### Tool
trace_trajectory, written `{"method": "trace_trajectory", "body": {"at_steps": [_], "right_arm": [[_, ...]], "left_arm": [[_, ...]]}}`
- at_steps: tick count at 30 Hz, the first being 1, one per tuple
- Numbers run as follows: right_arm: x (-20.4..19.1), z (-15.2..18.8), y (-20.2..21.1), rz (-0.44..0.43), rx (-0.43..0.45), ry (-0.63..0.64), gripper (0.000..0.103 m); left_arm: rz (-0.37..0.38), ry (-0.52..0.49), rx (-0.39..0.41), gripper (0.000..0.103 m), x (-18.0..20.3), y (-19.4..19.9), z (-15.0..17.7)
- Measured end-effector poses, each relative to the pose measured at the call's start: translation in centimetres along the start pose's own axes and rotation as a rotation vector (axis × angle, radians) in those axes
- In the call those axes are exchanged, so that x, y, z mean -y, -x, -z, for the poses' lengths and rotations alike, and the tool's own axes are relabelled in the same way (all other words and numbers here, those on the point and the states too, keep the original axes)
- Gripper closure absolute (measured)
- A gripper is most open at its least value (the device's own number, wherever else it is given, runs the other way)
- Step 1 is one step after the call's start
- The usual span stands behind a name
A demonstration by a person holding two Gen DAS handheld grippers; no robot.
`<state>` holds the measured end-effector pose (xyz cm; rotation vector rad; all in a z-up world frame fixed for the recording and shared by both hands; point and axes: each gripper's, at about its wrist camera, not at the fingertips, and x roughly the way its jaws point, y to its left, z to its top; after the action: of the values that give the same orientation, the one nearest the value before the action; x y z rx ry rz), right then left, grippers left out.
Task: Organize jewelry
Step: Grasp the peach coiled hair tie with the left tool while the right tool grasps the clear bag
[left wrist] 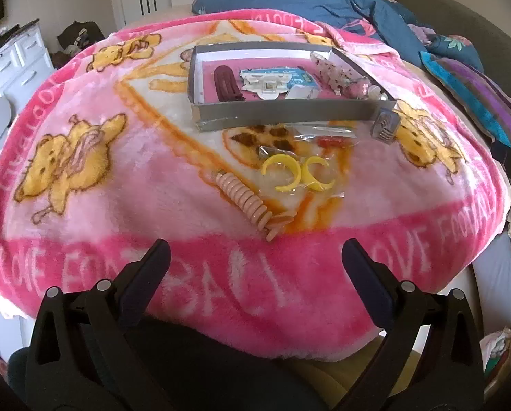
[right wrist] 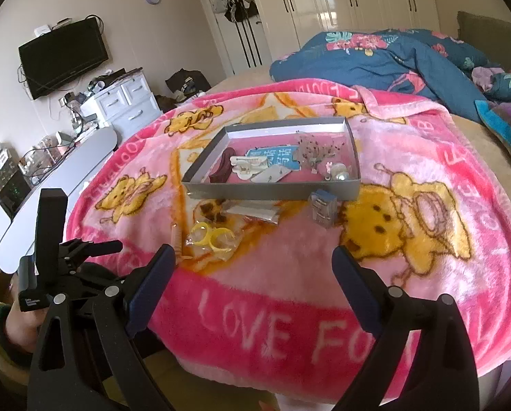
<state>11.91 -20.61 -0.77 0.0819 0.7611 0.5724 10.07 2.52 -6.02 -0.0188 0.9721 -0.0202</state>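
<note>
A grey shallow box (left wrist: 282, 111) (right wrist: 272, 190) lies on the pink blanket and holds a dark red comb (left wrist: 225, 82), a white hair claw (left wrist: 264, 84), a blue card (right wrist: 272, 157) and small trinkets. In front of it lie yellow hoop earrings in a clear bag (left wrist: 296, 171) (right wrist: 212, 236), a peach spiral coil (left wrist: 246, 202), a clear packet with something red (left wrist: 330, 140) and a small grey-blue box (left wrist: 385, 125) (right wrist: 324, 209). My left gripper (left wrist: 255, 257) hangs open near the blanket's front edge, short of the coil. My right gripper (right wrist: 253, 263) is open too, empty, near the earrings.
The pink bear-print blanket (left wrist: 118, 178) covers a bed. A dark blue floral duvet (right wrist: 375, 58) is bunched at the back right. A white drawer unit (right wrist: 125, 99), a wall TV (right wrist: 63, 54) and cluttered tables stand on the left. A hand (right wrist: 19, 325) holds the left tool.
</note>
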Motion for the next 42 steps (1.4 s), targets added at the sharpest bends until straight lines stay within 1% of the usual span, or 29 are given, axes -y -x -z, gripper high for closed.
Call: {"method": "trace_trajectory", "body": {"at_steps": [2,4,5,6,9,11,12,16,19,22,24,25,26,31,33,35,36,38,42], "right_arm": [[0.1,0.1,-0.4,-0.003,-0.009,-0.008,0.011],[0.2,0.2,-0.7,-0.008,-0.017,-0.011,0.011],[0.2,0.2,-0.8,-0.008,-0.019,-0.011,0.011],[0.2,0.2,-0.9,-0.009,-0.020,-0.012,0.011],[0.3,0.1,-1.4,-0.019,-0.027,-0.017,0.011],[0.2,0.1,-1.8,-0.022,-0.032,-0.017,0.011],[0.2,0.0,-2.0,-0.026,-0.035,-0.016,0.011],[0.2,-0.3,-3.4,-0.028,-0.048,-0.004,0.011],[0.5,-0.5,-5.2,-0.020,-0.082,-0.014,0.011],[0.8,-0.7,-7.0,-0.036,-0.117,-0.037,0.011],[0.7,-1.0,-8.4,-0.048,-0.144,-0.047,0.011],[0.6,-1.1,-8.9,-0.047,-0.153,-0.052,0.011],[0.6,-1.3,-9.6,-0.049,-0.166,-0.058,0.011],[0.9,-2.1,-13.1,-0.075,-0.210,-0.118,0.011],[1.0,-2.4,-14.3,-0.058,-0.225,-0.145,0.011],[0.8,-2.7,-15.5,-0.047,-0.228,-0.152,0.011],[0.7,-2.8,-16.2,-0.016,-0.229,-0.149,0.011],[0.6,-2.9,-17.2,0.006,-0.234,-0.141,0.011],[0.3,-3.2,-18.9,0.007,-0.245,-0.158,0.011]], "left_arm": [[0.005,0.001,-0.002,0.010,0.1,-0.2,-0.2],[0.017,0.006,-0.009,0.015,0.2,-0.8,-0.5],[0.019,0.013,-0.022,0.021,0.2,-1.2,-0.7],[0.022,0.018,-0.029,0.024,0.1,-1.4,-0.8],[0.029,0.034,-0.067,0.032,0.1,-2.6,-1.1],[0.016,0.044,-0.109,0.043,0.1,-3.6,-1.2],[0.018,0.052,-0.123,0.046,0.0,-3.9,-1.2],[0.028,0.079,-0.143,0.047,-0.4,-4.8,-1.5],[0.041,0.090,-0.163,0.047,-0.6,-5.5,-1.9],[0.053,0.097,-0.183,0.052,-1.0,-6.1,-2.4],[0.053,0.100,-0.196,0.060,-1.3,-6.4,-2.8],[0.057,0.099,-0.200,0.062,-1.5,-6.4,-2.8],[0.057,0.098,-0.202,0.067,-1.6,-6.4,-3.0],[0.087,0.110,-0.211,0.071,-3.1,-6.3,-3.6],[0.105,0.132,-0.213,0.072,-3.9,-6.3,-3.7],[0.108,0.138,-0.213,0.072,-4.2,-6.3,-3.9],[0.107,0.136,-0.210,0.072,-4.2,-6.3,-4.0],[0.107,0.139,-0.203,0.072,-4.4,-6.3,-4.2],[0.136,0.161,-0.194,0.072,-4.6,-6.4,-4.3]]}}
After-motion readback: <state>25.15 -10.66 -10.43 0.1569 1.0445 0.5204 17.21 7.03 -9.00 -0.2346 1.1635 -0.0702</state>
